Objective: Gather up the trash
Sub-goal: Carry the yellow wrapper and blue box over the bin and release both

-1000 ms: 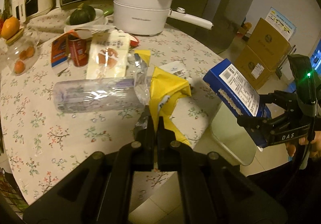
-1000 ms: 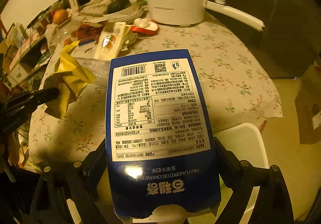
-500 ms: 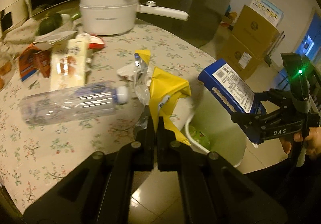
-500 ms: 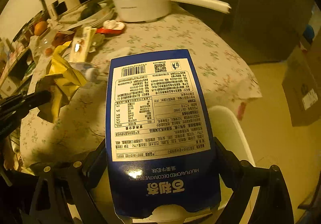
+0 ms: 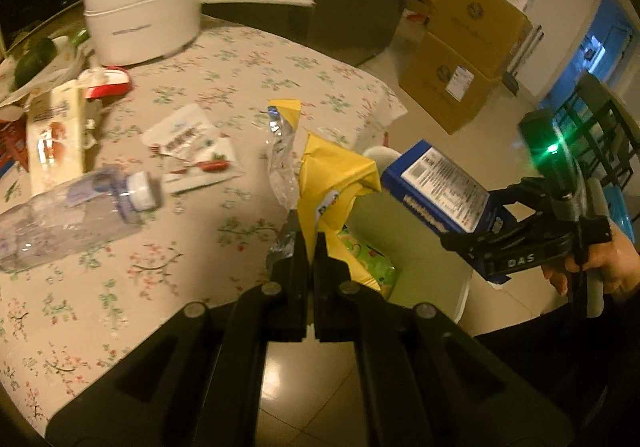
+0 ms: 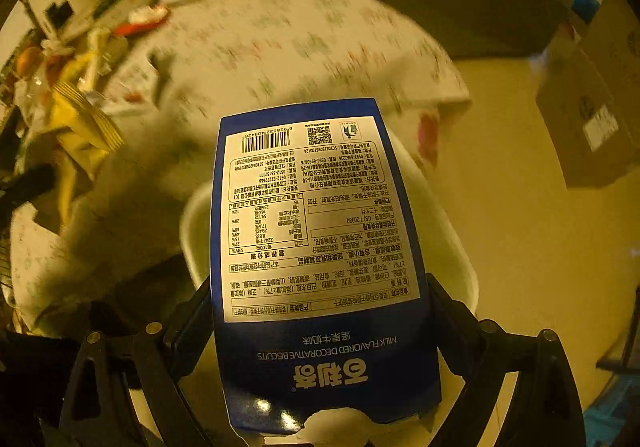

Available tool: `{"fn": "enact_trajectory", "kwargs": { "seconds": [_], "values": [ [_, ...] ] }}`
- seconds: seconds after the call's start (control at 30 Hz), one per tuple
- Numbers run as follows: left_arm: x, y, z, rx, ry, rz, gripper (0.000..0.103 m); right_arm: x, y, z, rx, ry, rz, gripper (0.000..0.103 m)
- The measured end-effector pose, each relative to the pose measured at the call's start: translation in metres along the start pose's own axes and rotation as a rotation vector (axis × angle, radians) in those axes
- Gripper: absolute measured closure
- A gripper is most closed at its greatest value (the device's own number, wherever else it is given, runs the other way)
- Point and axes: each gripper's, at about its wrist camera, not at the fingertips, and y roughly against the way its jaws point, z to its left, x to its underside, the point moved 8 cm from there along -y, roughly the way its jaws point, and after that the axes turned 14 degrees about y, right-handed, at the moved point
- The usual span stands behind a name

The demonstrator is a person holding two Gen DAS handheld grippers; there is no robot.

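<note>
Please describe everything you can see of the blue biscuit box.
The blue biscuit box is flat cardboard with a white label panel carrying a barcode, a QR code and the words "MILK FLAVORED DECORATIVE BISCUITS". Its near end is torn open. The right gripper clamps it by its two long sides, tilted, above the white trash bin beside the table.

Floral-clothed table (image 5: 248, 59), tiled floor (image 5: 304, 387), 2 stacked cardboard boxes (image 5: 464, 59).

Left tongs (image 5: 311, 243) clamped on yellow wrapper (image 5: 334, 183) over white bin (image 5: 460, 293), w/ blue box (image 5: 440, 187) alongside.
</note>
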Motion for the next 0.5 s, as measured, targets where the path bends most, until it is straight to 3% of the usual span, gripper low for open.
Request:
{"fn": "enact_trajectory", "kwargs": {
  "seconds": [0.17, 0.5],
  "values": [
    [0.008, -0.014, -0.019, 0.015, -0.044, 0.037, 0.101, 0.016, -0.022, -0.007, 0.002, -0.011, 0.102, 0.007],
    [0.021, -0.035, -0.042, 0.031, -0.093, 0.092, 0.101, 0.017, 0.000, -0.025, 0.019, -0.071, 0.056, 0.002]
  ]
}}
